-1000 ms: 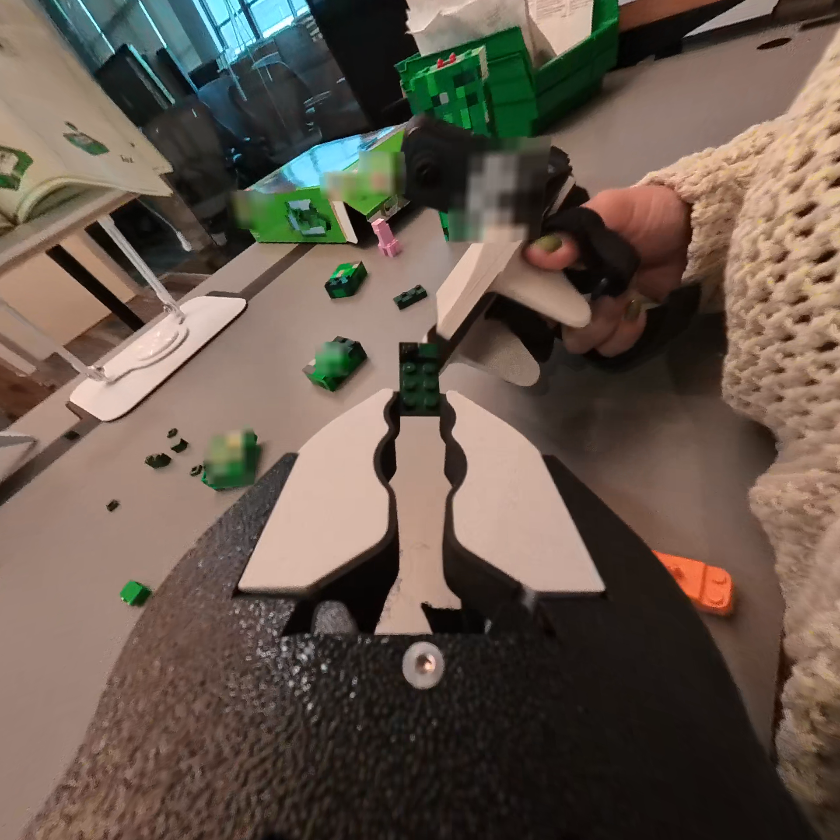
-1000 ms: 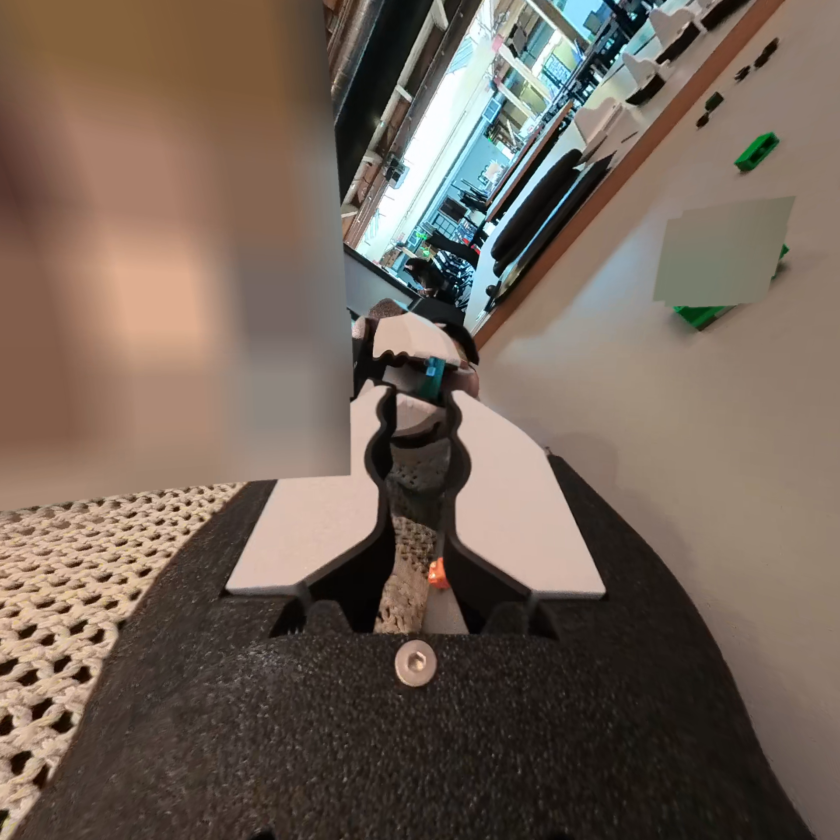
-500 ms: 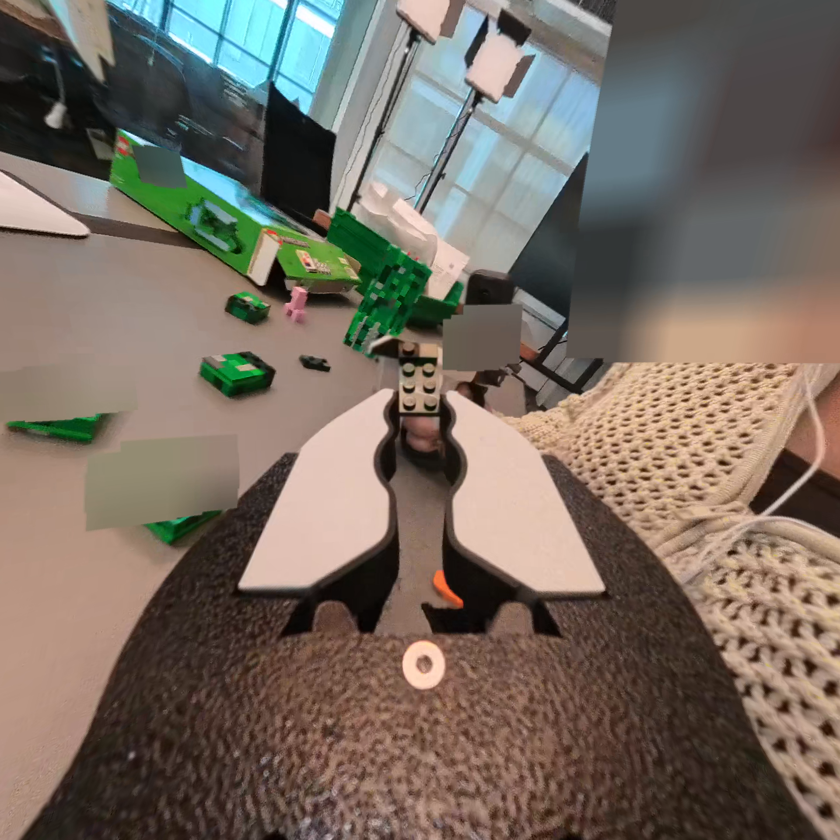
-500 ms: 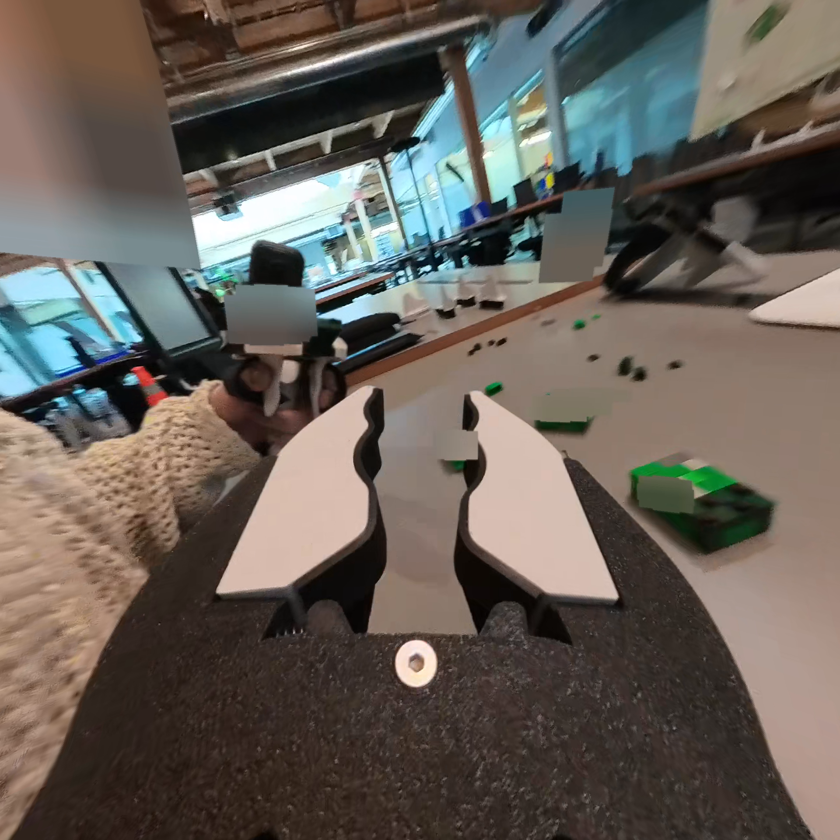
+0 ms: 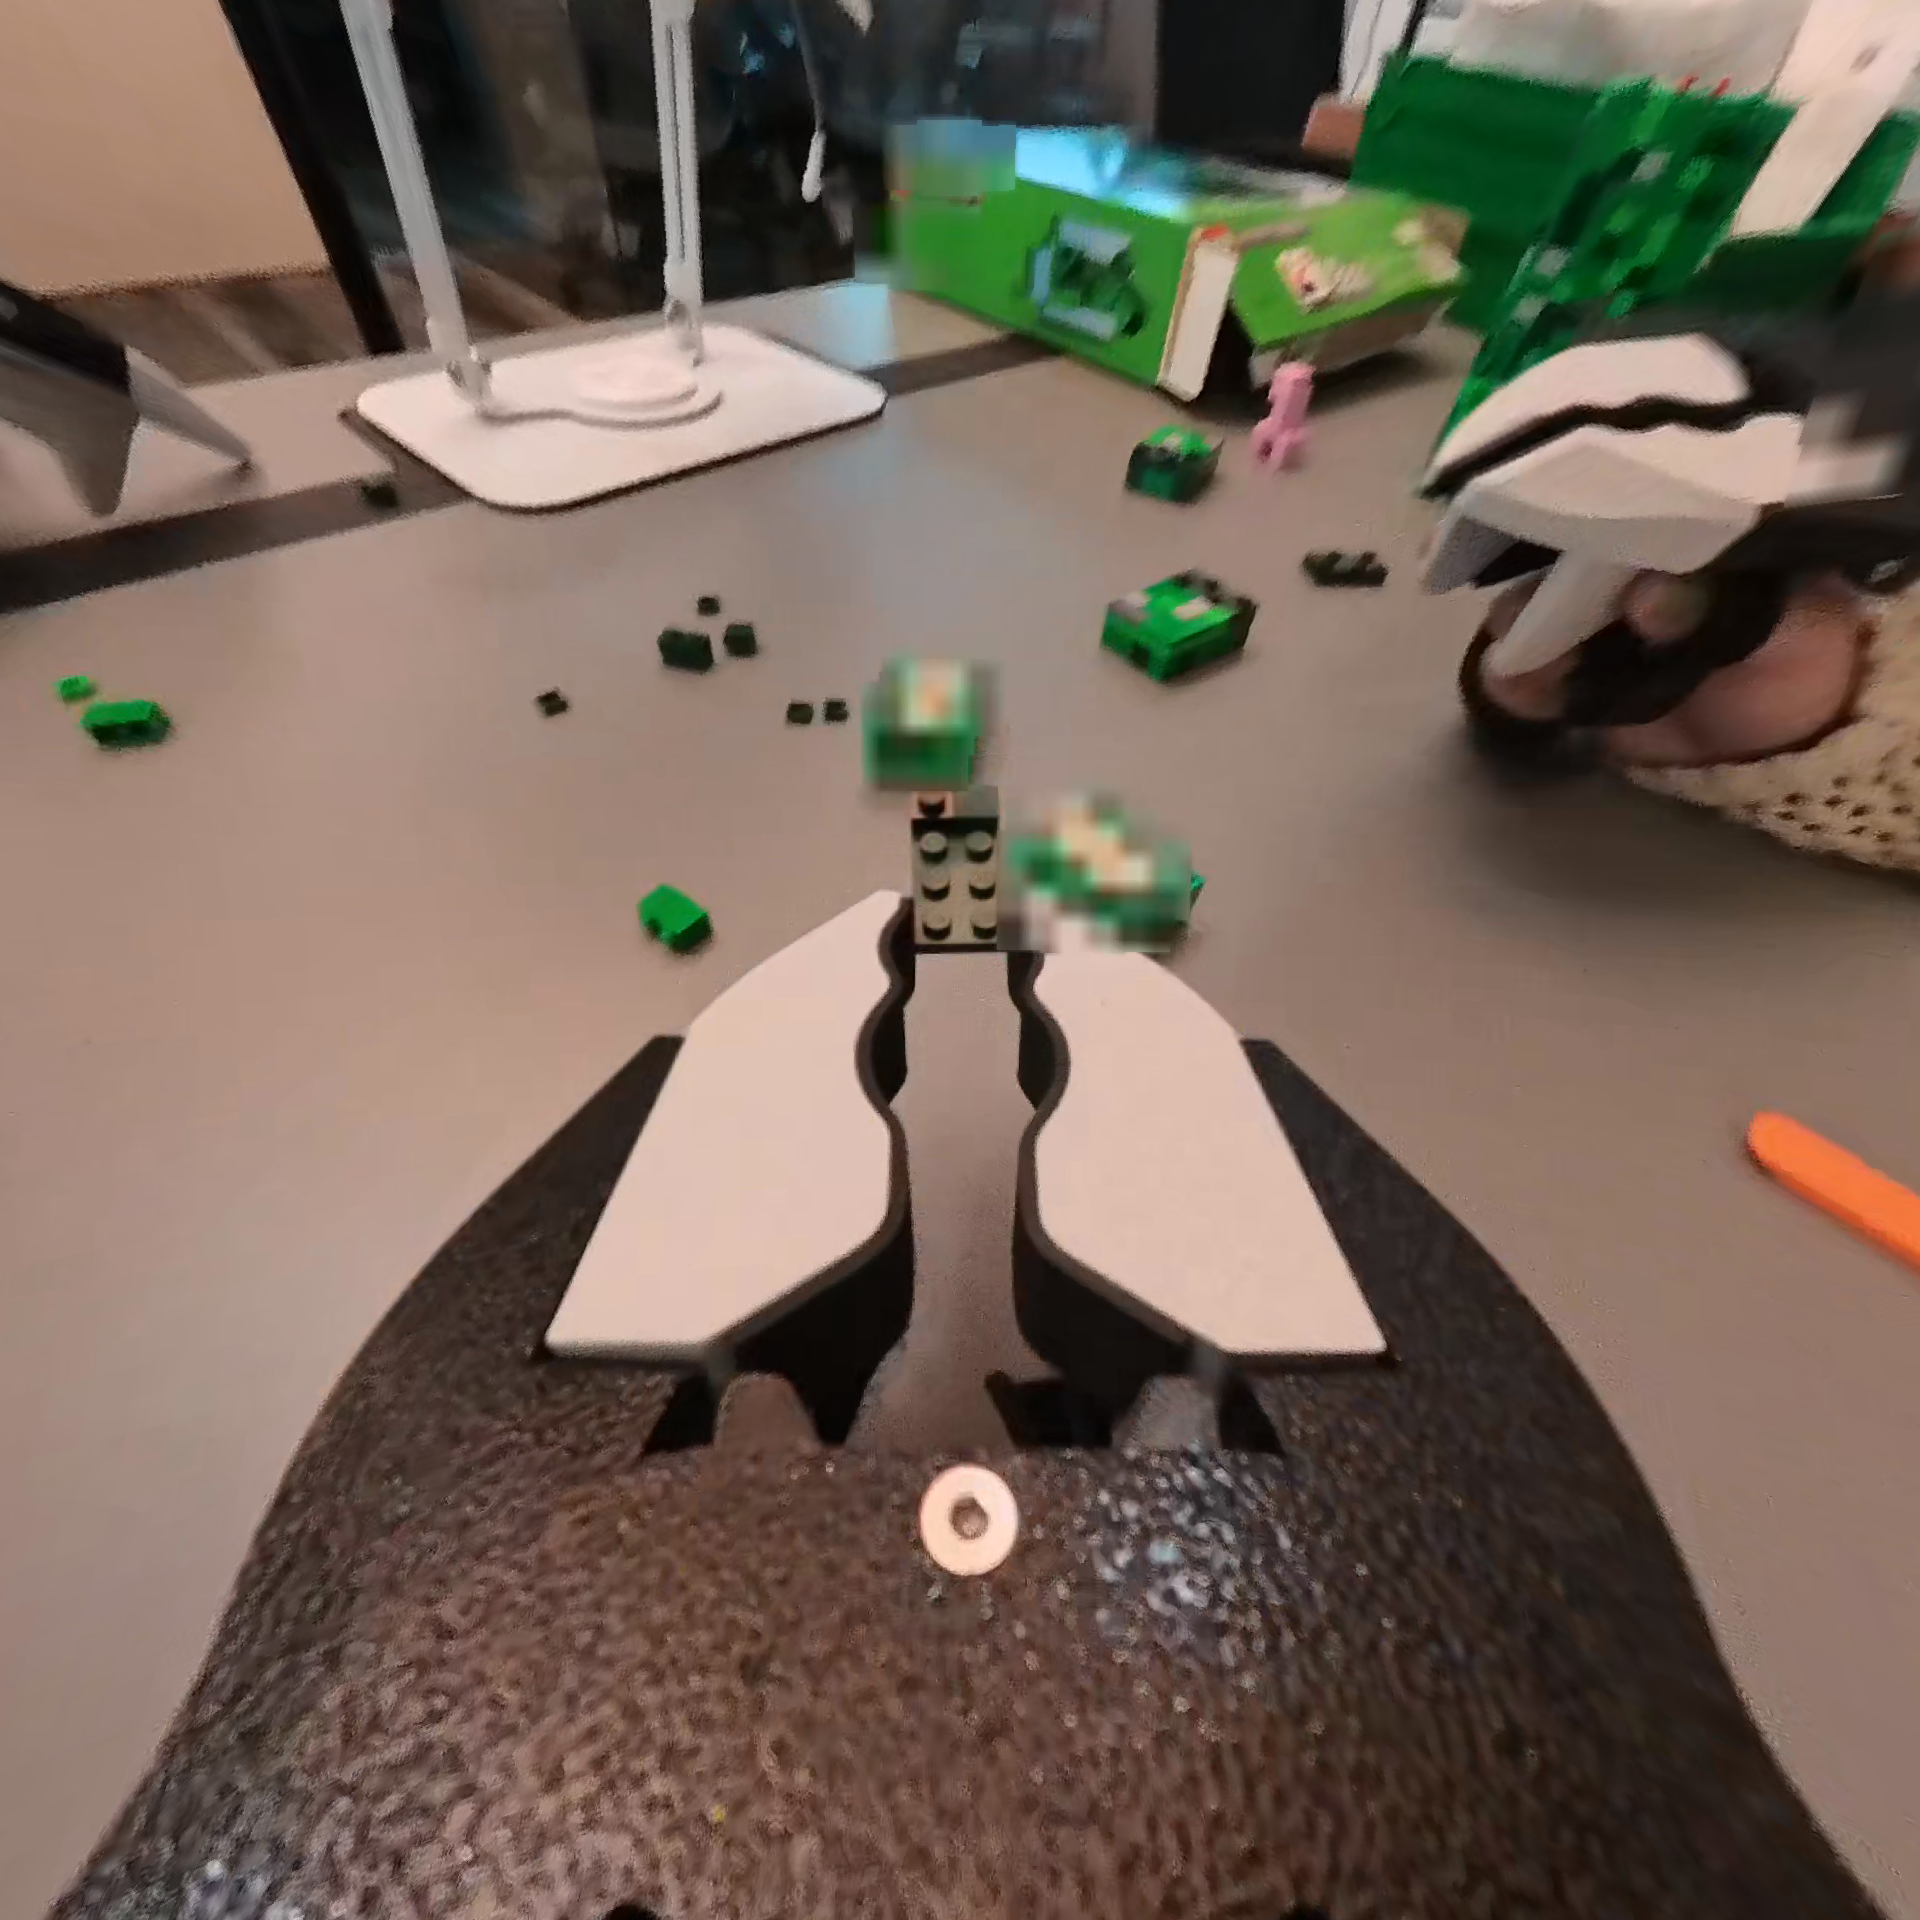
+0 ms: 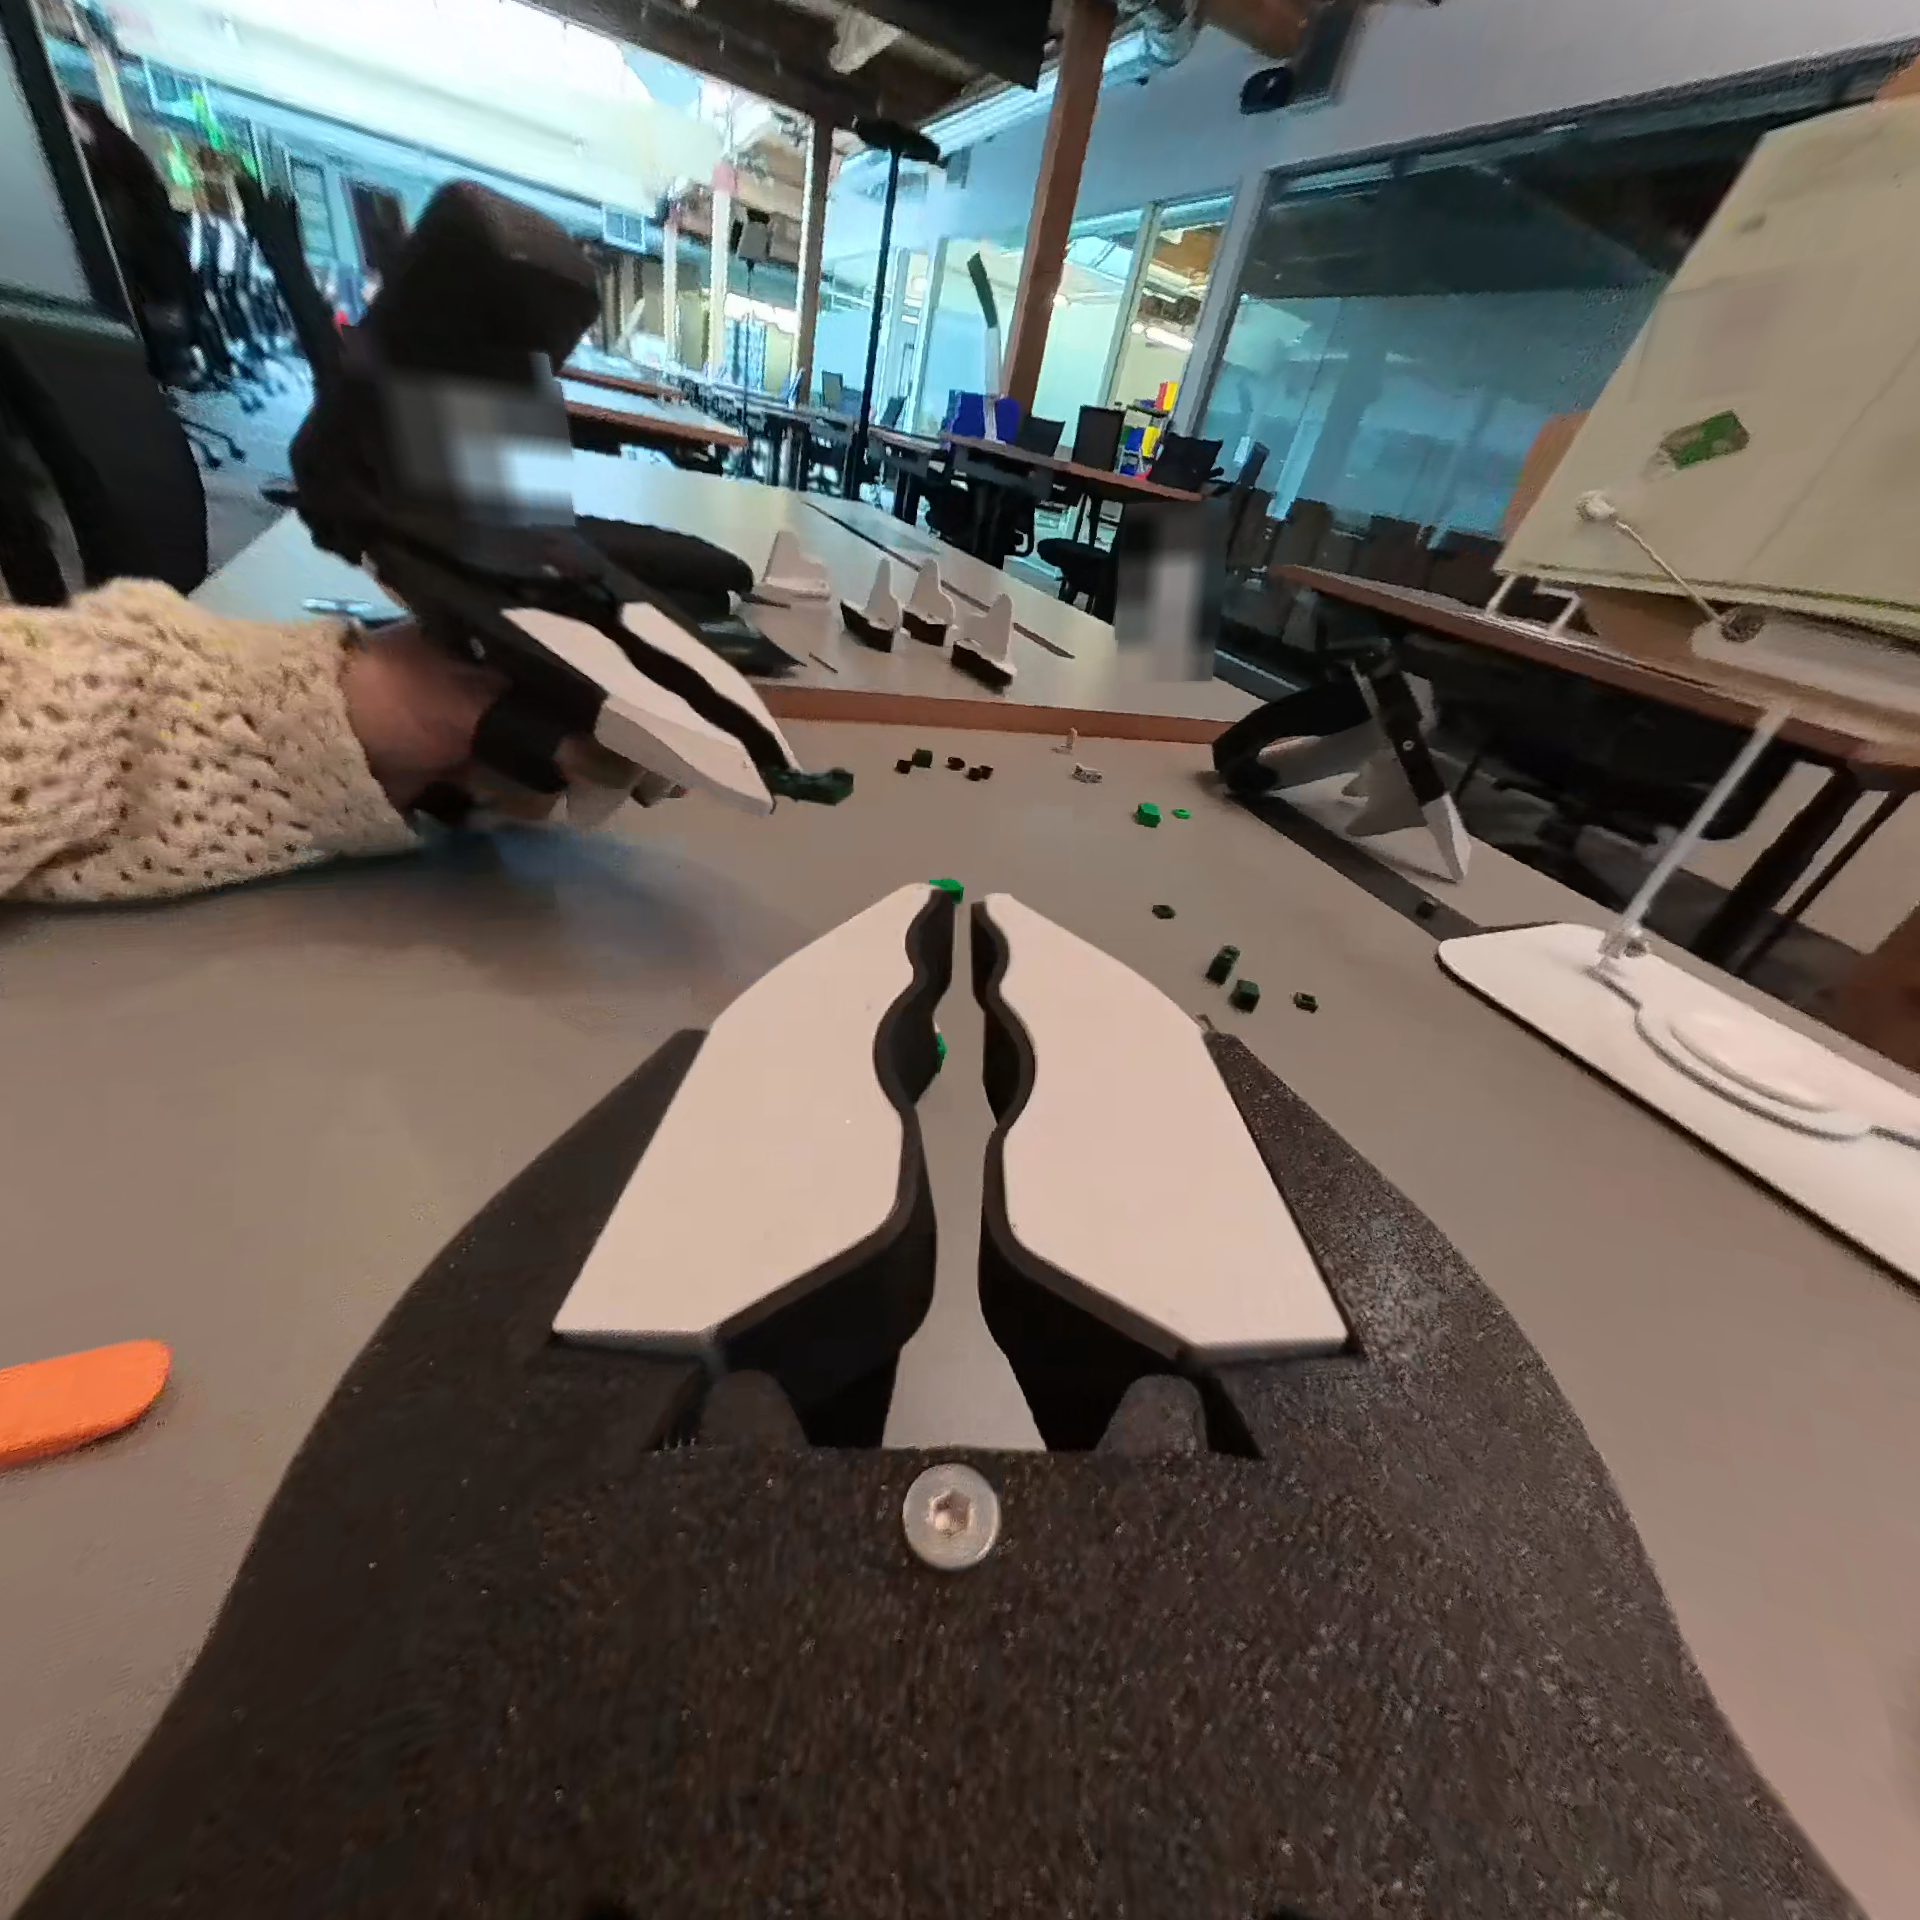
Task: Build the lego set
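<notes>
At the far left of the grey table [image 5: 312, 1039], a bright green brick [image 5: 125, 720] is lying alone, with a white stand base [image 5: 623, 416] sitting beyond it. Small dark pieces [image 5: 696, 644] are lying scattered farther in. In the middle, the left gripper [image 5: 956, 935] is pinching a dark green brick [image 5: 954, 896] at its fingertips, studs facing the camera, held clear of the table. Just right of it, green sub-builds [image 5: 1174, 623] are resting on the table, and a green box [image 5: 1174, 270] is lying at the far side. At the right, the right gripper [image 6: 961, 904] is hanging with its jaws nearly closed, only a thin slit between them; whether anything is caught there I cannot tell. An orange tool [image 5: 1839, 1184] is lying at the near right.
</notes>
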Demonstrator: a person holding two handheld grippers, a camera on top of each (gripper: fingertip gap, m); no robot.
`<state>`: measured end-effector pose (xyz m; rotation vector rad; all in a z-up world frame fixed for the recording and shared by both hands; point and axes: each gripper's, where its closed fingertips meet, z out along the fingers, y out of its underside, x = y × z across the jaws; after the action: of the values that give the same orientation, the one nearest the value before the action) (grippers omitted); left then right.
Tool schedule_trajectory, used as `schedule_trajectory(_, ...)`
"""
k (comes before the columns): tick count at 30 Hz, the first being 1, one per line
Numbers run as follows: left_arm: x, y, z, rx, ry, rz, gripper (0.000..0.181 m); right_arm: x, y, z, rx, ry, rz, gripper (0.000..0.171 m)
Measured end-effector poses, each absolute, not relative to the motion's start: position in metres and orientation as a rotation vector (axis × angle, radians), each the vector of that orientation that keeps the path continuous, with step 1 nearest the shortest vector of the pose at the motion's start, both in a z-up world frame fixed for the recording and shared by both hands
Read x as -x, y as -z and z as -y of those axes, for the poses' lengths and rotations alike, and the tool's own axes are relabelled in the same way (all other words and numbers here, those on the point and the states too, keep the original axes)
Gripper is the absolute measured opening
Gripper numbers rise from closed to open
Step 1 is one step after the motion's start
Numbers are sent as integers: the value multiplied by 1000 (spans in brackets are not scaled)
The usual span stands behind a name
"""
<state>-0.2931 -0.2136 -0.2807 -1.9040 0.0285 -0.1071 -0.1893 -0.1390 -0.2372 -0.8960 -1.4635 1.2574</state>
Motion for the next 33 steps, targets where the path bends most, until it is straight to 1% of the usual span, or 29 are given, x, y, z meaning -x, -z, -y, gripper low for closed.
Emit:
schedule_trajectory(2, 297, 285, 216, 1933, 83, -19, 16, 188, 237, 142, 860, -1223, 1469, 0)
schedule_trajectory(6, 304, 299, 220, 2034, 53, -4, 16, 188, 236, 143, 844, -1209, 1467, 0)
schedule_trajectory(9, 313, 303, 224, 2062, -25, 30, 16, 189, 234, 145, 859, -1271, 1459, 7)
schedule_trajectory(12, 318, 304, 228, 2071, -86, 41, 16, 206, 237, 150, 953, -1356, 1562, 13)
schedule_trajectory(15, 321, 301, 229, 2054, -132, 47, 16, 251, 230, 162, 1014, -1428, 1774, 18)
schedule_trajectory(18, 322, 300, 231, 2041, -223, 24, 16, 316, 231, 166, 1066, -1319, 2027, 21)
schedule_trajectory(20, 318, 301, 230, 2046, -272, -23, 16, 362, 238, 171, 1134, -1255, 2180, 21)
schedule_trajectory(23, 316, 304, 228, 2064, -314, -70, 16, 421, 246, 194, 1253, -1284, 2345, 11)
schedule_trajectory(24, 317, 305, 228, 2066, -324, -76, 16, 435, 253, 203, 1338, -1269, 2410, 11)
schedule_trajectory(26, 317, 305, 228, 2065, -330, -82, 16, 457, 278, 214, 1654, -1114, 2493, 11)
schedule_trajectory(28, 317, 304, 228, 2063, -331, -84, 16, 471, 290, 234, 1822, -1084, 2550, 9)
schedule_trajectory(33, 315, 308, 227, 2082, -338, -105, 16, 488, 320, 240, 1867, -614, 2674, 11)
